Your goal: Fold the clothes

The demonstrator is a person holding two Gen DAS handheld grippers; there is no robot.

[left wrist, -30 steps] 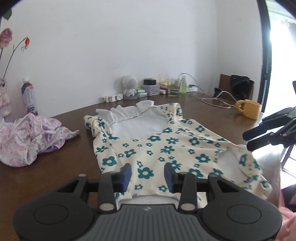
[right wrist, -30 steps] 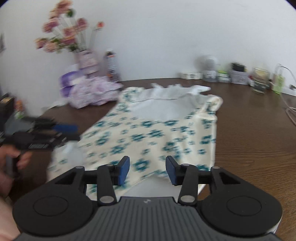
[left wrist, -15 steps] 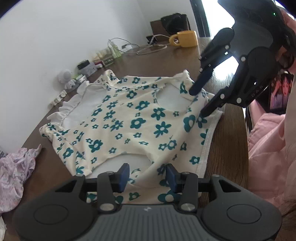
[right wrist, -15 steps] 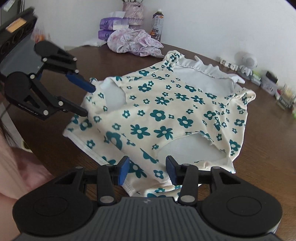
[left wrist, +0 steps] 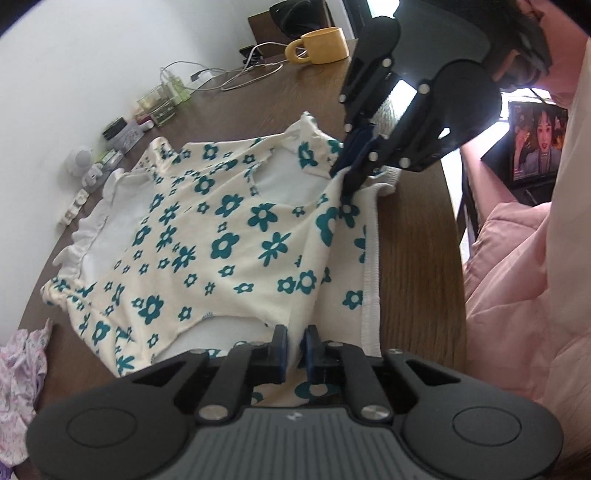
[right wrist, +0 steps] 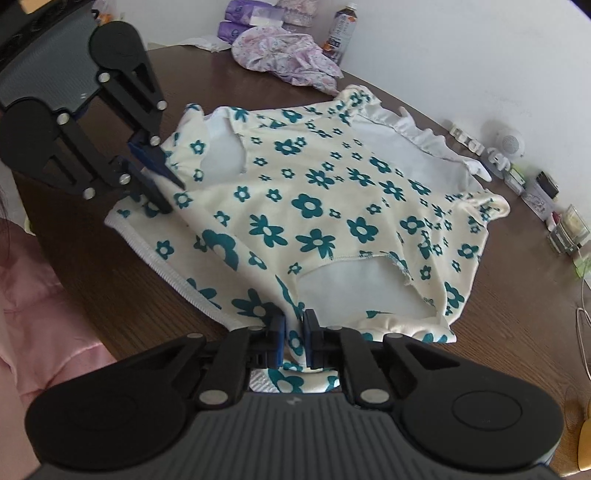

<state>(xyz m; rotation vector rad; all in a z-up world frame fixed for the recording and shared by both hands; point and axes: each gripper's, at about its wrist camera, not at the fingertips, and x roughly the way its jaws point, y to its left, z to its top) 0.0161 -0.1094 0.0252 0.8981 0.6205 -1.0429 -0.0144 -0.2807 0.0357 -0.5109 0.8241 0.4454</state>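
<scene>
Hidden: garment (left wrist: 229,236) hem beneath both tool bodies; tabletop (left wrist: 410,266) under the cloth. Garment: soft cream knit, teal flower print, ribbed white hem, ruffled white neckline, spread flat on dark wood-grain tabletop. Left tool (left wrist: 294,349): jaws closing, pinching a cloth fold. Right tool (right wrist: 294,334): jaws closing, pinching the opposite hem corner. Crumpled lilac cloth (right wrist: 288,59) well apart.

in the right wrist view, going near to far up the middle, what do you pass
right gripper, jaws closing on the hem → floral garment spread on the brown table → crumpled lilac clothes → drink bottle by the white wall
</scene>
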